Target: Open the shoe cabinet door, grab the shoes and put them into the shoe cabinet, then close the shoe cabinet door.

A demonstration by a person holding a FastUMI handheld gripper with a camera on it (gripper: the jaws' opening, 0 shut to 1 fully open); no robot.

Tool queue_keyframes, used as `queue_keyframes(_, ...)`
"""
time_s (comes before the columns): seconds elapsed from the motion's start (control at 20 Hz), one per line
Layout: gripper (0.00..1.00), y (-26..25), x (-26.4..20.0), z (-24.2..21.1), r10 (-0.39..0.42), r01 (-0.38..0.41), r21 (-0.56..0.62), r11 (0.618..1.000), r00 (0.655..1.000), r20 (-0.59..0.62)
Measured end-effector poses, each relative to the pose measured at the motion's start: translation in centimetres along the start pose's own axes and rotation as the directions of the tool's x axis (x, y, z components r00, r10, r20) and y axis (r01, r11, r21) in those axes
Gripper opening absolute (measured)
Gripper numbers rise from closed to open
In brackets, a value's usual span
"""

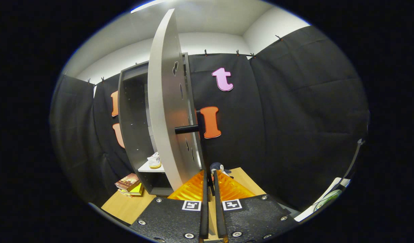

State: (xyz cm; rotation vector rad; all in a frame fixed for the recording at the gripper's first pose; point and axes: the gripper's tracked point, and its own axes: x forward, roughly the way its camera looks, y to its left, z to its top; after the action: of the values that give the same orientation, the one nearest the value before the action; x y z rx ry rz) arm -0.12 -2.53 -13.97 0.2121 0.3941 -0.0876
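gripper: fingers nearly closed, a narrow gap between them, nothing gripped. just ahead, the cabinet door stands open, edge-on, long axis vertical; a stiff, light panel, best moved by its black handle. a shoe rests on the shelf edge inside the cabinet.

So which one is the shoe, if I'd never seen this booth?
Find the tall dark shoe cabinet standing on the wooden table, its pale door swung open. On its light inner shelf, beyond the nearly closed tool, sits the shoe: small and white with a yellowish sole, unlike the stacked books outside.
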Motion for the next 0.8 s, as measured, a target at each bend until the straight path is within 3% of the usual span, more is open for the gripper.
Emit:
queue_keyframes(0.15,0.10,-0.1,-1.1,-0.9,-0.022,0.023,0.027,0.999,0.999,-0.038)
queue_keyframes(0.45,0.09,-0.8,-2.8,0.1,-0.109,0.109,-0.012,0.994,0.994,0.026)
queue_keyframes(0.8,0.28,3.0,-3.8,0.7,-0.040,0.042,-0.016,0.999,0.995,0.086)
